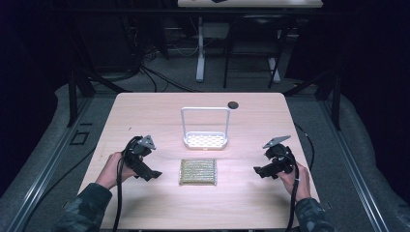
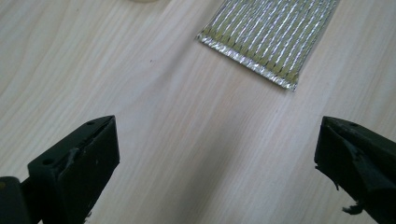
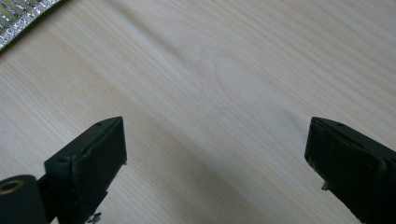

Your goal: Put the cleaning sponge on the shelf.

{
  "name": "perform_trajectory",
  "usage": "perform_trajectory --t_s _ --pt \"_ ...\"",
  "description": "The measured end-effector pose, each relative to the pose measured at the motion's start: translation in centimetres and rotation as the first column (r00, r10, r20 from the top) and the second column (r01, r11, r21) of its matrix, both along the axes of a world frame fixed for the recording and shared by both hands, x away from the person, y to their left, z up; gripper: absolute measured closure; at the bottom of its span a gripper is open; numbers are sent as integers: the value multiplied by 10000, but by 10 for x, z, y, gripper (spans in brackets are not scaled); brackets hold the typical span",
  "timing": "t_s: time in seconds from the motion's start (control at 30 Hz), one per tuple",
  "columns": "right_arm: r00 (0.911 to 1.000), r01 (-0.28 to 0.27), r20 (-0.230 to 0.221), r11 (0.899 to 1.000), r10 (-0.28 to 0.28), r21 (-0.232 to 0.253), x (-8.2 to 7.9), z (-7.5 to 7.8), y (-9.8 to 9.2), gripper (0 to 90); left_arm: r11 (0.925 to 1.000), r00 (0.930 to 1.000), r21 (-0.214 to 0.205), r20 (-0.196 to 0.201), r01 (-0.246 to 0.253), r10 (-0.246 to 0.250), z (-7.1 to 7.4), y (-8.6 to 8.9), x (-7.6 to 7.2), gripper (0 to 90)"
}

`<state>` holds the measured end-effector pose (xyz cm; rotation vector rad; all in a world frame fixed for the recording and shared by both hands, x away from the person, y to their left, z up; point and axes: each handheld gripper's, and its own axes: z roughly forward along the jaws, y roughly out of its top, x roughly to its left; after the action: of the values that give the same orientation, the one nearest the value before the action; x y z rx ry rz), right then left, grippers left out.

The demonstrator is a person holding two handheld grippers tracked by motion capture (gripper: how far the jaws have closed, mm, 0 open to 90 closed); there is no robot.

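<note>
Surface: pale wood table [image 1: 145, 111], dark room.
Left gripper [image 1: 153, 174]: jaws wide, empty.
Right gripper [image 1: 258, 170]: likewise.
Foil pad [image 1: 197, 171]: between them; likely light, floppy; pinch an edge.

Ribbed silver-and-yellow foil mat [image 1: 197, 171]: rectangular, lying flat on the table, unfolded, long edges roughly square to the table edge. White handled tray [image 1: 205, 140] stands just beyond, at 12 o'clock.

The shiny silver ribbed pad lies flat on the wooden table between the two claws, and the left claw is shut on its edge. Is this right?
Not quite. The left claw is open, apart from the shiny silver ribbed pad, as the left gripper view shows. The pad does lie flat on the wooden table between the left claw and the right claw.
</note>
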<state>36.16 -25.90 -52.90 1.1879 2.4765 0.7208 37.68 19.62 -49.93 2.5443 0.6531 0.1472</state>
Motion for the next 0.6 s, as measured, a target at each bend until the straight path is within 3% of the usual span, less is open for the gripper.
perform_trajectory --t_s 0.27,0.37,0.5,0.6 --pt "9999 -140 -64 9998 139 -127 0 -1 2 51 9962 9965 237 -14 836 -836 10 -24 6 1" --pt "9998 -200 -46 9997 200 -122 1 -1 1 52 9949 9948 -41 -163 1009 -1010 9 -35 11 1" --pt "9999 -153 -47 9999 153 -12 0 -1 0 53 9890 9895 340 -215 1438 -1431 6 -51 14 1" --pt "9998 -173 15 9998 173 -52 0 0 0 53 9804 9828 697 -242 1841 -1828 4 -64 15 1"
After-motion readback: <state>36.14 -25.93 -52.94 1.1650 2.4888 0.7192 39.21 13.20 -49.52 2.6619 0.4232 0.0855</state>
